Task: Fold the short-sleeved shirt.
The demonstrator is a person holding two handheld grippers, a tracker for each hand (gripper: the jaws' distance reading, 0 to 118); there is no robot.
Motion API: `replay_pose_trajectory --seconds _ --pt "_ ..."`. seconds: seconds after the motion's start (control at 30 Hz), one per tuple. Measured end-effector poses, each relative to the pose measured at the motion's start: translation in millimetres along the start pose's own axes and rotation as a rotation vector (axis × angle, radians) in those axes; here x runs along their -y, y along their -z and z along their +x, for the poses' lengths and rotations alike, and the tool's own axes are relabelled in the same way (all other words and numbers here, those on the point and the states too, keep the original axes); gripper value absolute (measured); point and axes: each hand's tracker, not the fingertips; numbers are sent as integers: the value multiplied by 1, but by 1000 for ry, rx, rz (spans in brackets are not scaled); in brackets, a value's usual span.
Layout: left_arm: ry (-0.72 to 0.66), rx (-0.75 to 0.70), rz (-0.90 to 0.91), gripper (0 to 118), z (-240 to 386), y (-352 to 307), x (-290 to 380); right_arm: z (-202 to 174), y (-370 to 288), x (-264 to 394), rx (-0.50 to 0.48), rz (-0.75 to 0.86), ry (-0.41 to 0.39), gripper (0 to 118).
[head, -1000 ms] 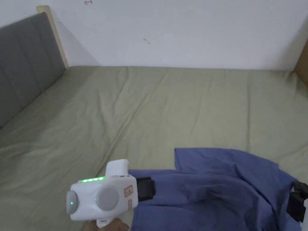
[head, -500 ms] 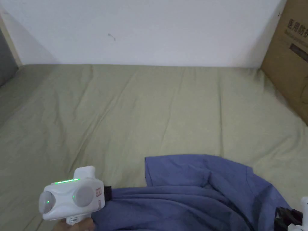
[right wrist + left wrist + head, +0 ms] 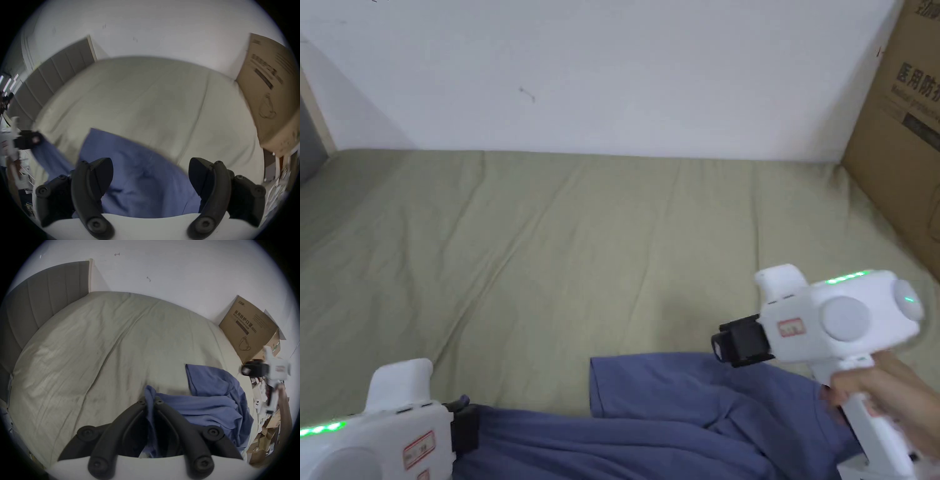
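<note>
Lying crumpled at the near edge of the olive-green bed (image 3: 600,237), the blue short-sleeved shirt (image 3: 675,412) shows one flat, squared flap toward the wall. The left gripper (image 3: 150,400) pinches a bunched fold of it between closed jaws; the right gripper (image 3: 151,177) hangs above the cloth, jaws spread wide. Bare sheet stretches to the headboard (image 3: 40,298) and cardboard box (image 3: 903,137).

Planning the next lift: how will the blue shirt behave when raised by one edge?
Likely floppy: the blue shirt bunches where the left tongs pinch it. Probably light, since thin folds drape over the bedsheet. It may sag unevenly.
</note>
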Motion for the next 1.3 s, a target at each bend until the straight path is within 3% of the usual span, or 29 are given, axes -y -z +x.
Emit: replay_pose_trajectory --seconds 0.2,0.23,0.27,0.33,0.37,0.43,0.53,0.6,0.73,0.97,1.07,1.3 --pt "-11 3 -11 3 -4 0 0 2 102 -5 87 -267 -107 97" --pt "-9 6 -11 3 -6 0 1 8 108 4 53 -287 -36 96" --pt "-6 4 -17 3 -6 0 1 14 102 2 36 -205 4 92" --pt "-3 7 -18 3 -6 3 -1 22 93 0 22 -222 -14 71" --pt "0 4 -21 3 -6 3 -1 5 87 -2 14 -211 -68 58" --pt "9 -6 -13 3 -5 3 -4 -3 84 -3 59 -208 -117 5" --pt "-9 -5 -2 3 -5 -5 -11 -22 69 -7 148 -181 -193 3" --pt "-6 -14 10 3 -2 -12 -18 -20 56 -7 107 -188 -167 3" --pt "39 -28 53 3 2 -32 -34 14 0 -10 20 -24 138 3" --pt "91 -94 189 3 11 -86 -81 86 -169 -25 45 257 325 3" --pt "93 -96 249 3 14 -115 -109 94 -245 -18 50 396 413 3" --pt "159 -91 415 3 41 -184 -168 109 -349 -23 28 532 444 3"
